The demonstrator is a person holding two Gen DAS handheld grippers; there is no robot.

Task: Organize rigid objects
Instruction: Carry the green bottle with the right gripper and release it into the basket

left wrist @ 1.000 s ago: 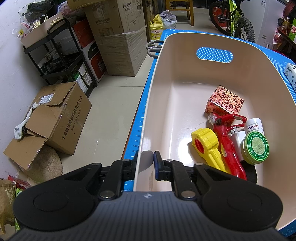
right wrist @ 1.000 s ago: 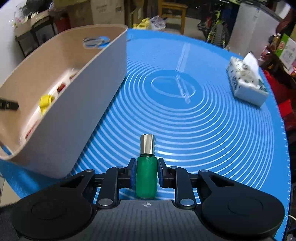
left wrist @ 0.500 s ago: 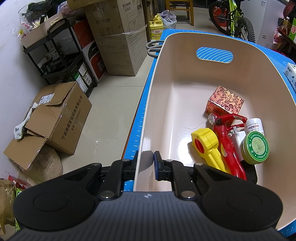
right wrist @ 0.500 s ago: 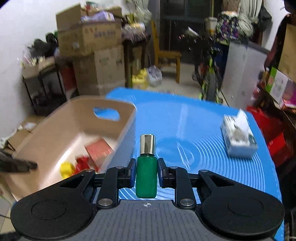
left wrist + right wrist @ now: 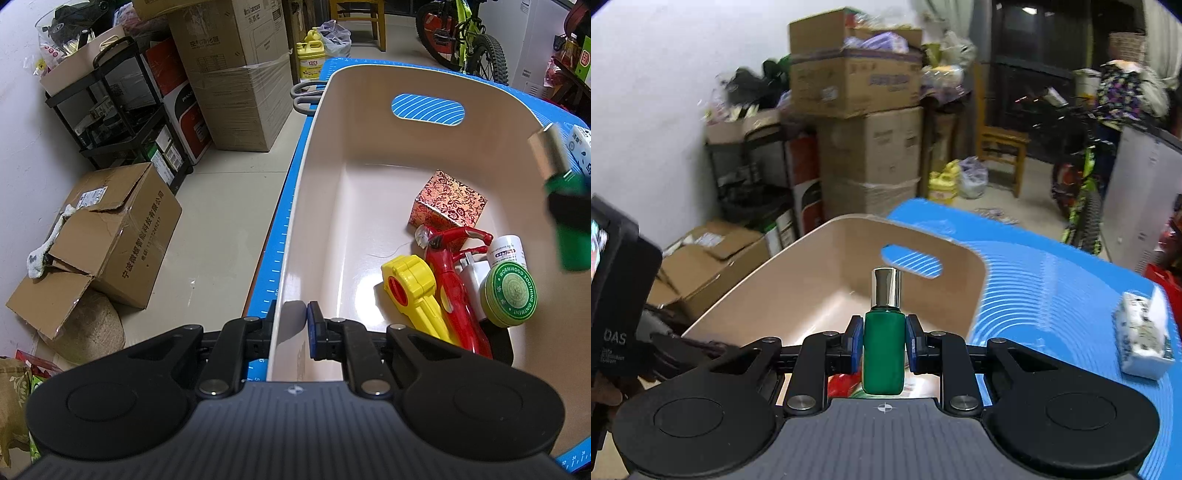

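A beige bin (image 5: 332,122) (image 5: 798,280) stands on the blue mat. My left gripper (image 5: 293,325) is shut on the bin's near left wall. Inside lie a red patterned box (image 5: 448,203), a yellow toy (image 5: 410,288), a red toy (image 5: 450,273), a white bottle (image 5: 506,249) and a green tin (image 5: 511,295). My right gripper (image 5: 882,341) is shut on a green bottle (image 5: 882,354) with a silver cap, held above the bin's near end. The same green bottle (image 5: 570,221) enters the left wrist view at the right edge.
A tissue pack (image 5: 1143,332) lies on the blue mat (image 5: 1052,291) right of the bin. Scissors handles (image 5: 306,96) stick out past the bin's far left corner. Cardboard boxes (image 5: 110,229), a black shelf (image 5: 122,122) and a bicycle (image 5: 465,40) stand around the table.
My right gripper has risen from the mat with the green bottle and swung left over the bin. The bottle now shows in the left wrist view. The left gripper has not moved.
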